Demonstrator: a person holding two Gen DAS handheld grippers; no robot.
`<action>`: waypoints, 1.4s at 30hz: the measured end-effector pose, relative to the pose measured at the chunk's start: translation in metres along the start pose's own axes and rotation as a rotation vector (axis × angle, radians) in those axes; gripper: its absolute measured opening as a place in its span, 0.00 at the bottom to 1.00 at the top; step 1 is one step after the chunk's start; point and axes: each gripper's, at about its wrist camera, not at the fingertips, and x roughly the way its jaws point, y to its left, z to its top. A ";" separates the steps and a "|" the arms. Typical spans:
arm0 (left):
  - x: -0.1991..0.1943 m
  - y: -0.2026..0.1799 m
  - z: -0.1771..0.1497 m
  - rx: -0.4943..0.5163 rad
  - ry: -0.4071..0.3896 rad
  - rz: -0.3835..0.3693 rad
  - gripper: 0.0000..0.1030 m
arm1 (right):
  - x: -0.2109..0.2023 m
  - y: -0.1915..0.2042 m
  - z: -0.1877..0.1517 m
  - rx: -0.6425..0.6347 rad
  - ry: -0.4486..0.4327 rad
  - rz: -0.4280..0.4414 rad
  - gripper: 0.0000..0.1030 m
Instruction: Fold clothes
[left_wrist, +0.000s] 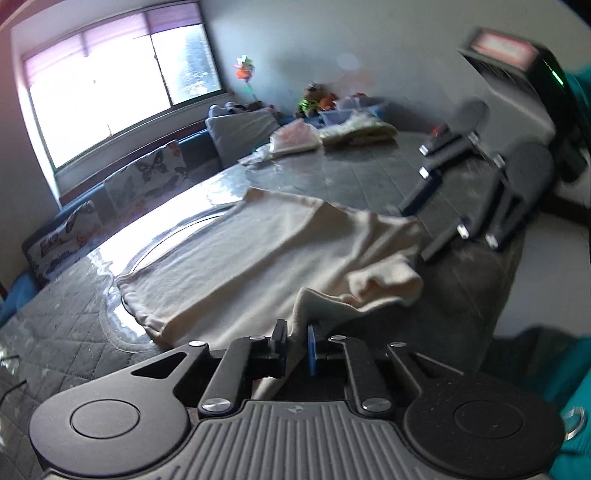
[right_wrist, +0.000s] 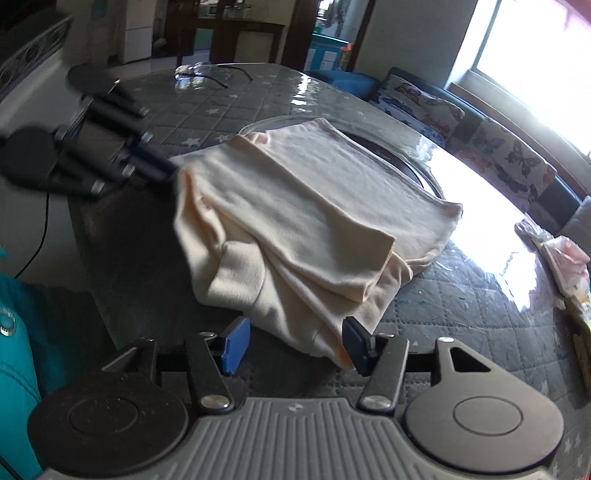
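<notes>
The garment (right_wrist: 295, 221) lies on the counter (right_wrist: 461, 332), partly over a round inset (right_wrist: 417, 162) in the top. The left claw (left_wrist: 295, 343) sits at the garment's near edge with a fold between its fingers; the right claw (right_wrist: 291, 347) is at the opposite end (fingers either side of a hanging corner). Beyond the far edge runs a bench with cushions (left_wrist: 147, 177), and folded cloths (left_wrist: 332, 134) lie on the counter's far end.

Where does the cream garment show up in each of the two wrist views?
Left wrist view: cream garment lies across the centre, its near edge pinched in the left gripper.
Right wrist view: cream garment sits centre, just beyond the open right gripper.
Shared landmark: butterfly-print cushions under the window.
</notes>
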 end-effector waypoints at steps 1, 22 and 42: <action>0.001 0.004 0.003 -0.016 -0.003 -0.003 0.12 | 0.000 0.002 0.000 -0.013 -0.007 0.000 0.56; 0.012 0.034 0.012 -0.118 0.023 -0.063 0.18 | 0.034 -0.001 0.016 -0.075 -0.134 0.073 0.27; 0.009 0.008 -0.016 0.094 0.059 0.028 0.40 | 0.029 -0.029 0.032 0.136 -0.147 0.144 0.11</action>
